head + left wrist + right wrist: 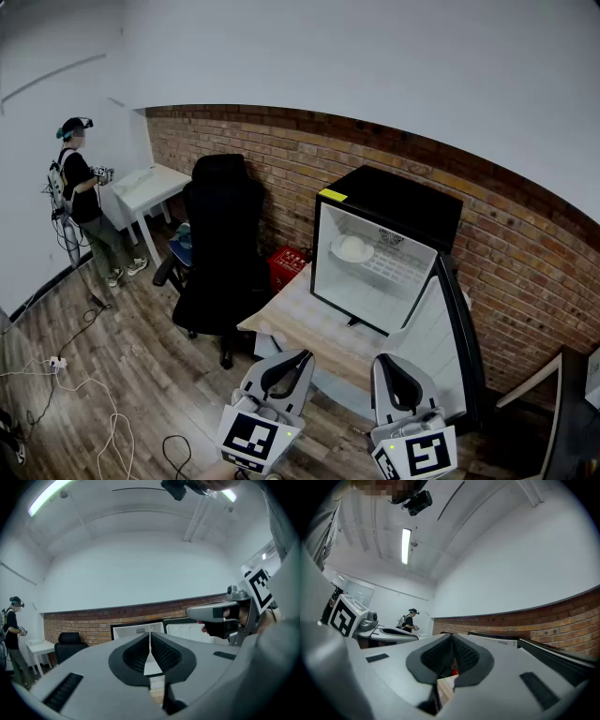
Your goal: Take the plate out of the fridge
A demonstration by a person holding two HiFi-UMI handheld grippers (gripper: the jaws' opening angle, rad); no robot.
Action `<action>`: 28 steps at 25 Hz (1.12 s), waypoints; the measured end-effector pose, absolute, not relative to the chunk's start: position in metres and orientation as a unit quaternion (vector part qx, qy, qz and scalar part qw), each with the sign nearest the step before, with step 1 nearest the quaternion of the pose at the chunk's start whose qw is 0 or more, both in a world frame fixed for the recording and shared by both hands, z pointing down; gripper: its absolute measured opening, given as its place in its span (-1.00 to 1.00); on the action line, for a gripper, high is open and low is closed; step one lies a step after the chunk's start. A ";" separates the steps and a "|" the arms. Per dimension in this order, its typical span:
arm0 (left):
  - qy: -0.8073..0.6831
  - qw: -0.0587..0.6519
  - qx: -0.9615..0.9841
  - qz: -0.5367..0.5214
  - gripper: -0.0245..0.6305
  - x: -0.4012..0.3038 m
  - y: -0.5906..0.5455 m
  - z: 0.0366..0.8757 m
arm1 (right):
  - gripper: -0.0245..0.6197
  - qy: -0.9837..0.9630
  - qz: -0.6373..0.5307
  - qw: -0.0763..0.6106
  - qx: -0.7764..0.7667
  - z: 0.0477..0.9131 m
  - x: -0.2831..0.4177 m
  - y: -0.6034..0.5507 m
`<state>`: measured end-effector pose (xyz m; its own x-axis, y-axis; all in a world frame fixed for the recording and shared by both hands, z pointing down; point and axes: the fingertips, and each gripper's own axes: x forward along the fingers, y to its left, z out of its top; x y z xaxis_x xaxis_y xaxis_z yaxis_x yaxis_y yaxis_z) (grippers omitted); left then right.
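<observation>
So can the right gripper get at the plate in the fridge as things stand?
Probably yes: the fridge door stands open and the plate lies on the shelf with nothing before it. The right gripper is short of the fridge, jaws together, so they must open first.

Looks like an office room turned into a test lab: plain white walls above a band of brick wall [281, 141], wood-look floor [141, 356] with loose cables [58, 362] left lying, a black office chair [223, 244], a white desk [150, 187], a tube light [406, 545] overhead. A mini fridge [403, 202] is set on a low table [291, 323], and 1 person [80, 187] is seen wired up with headset and backpack
</observation>
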<state>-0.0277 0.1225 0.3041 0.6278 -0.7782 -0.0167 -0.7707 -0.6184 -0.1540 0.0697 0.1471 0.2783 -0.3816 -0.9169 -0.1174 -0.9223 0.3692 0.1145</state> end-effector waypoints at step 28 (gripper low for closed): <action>0.465 0.089 -0.880 -0.045 -0.85 -0.014 0.140 0.316 | -0.82 0.839 0.056 0.024 -0.541 0.310 0.092 0.144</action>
<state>-0.0137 0.1395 0.3155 0.5643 -0.8256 -0.0039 -0.8097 -0.5525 -0.1977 0.0923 0.1444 0.3100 -0.4144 -0.9044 -0.1016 -0.9099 0.4093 0.0676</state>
